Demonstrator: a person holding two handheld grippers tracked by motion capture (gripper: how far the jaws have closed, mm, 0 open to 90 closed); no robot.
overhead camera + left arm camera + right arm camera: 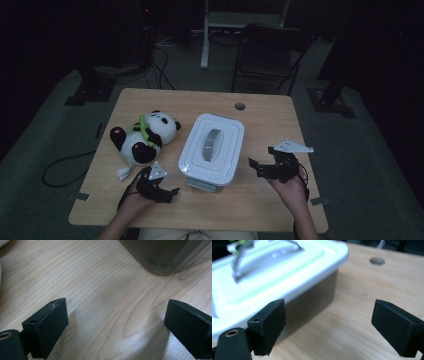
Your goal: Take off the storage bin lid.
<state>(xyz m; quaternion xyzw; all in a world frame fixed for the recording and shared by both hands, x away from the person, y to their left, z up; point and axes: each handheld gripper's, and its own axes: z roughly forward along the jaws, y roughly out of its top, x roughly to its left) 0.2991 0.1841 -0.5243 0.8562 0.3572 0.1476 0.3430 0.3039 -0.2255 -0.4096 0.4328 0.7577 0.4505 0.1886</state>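
**Table stock: one lidded box, one soft toy, two grippers**

Item 1. Storage box (212,150), white lid (274,272) closed, grey handle (213,144) lying flat along the lid. It sits near the middle of the wooden table (260,210), long side running away from you. The walls are see-through but dim, so what is inside cannot be told.

Item 2. Panda toy (142,137), black and white with a green band, lying on the table just left of the box and not touching it.

Item 3. Your left gripper (161,190), held low over the table at the box's near left corner, close beside it. Its jaws stand wide apart with nothing between them but bare wood; in the left gripper view the box corner (165,257) sits ahead of them, well past the tips.

Item 4. Your right gripper (264,162), held to the right of the box, pointing left towards its side wall. Its jaws are spread wide and hold nothing; the left one sits close to the box wall (317,297), contact unclear.

Item 5. Round cable hole (240,106) in the table top, behind the box. Folding chair (270,52) beyond the far edge.
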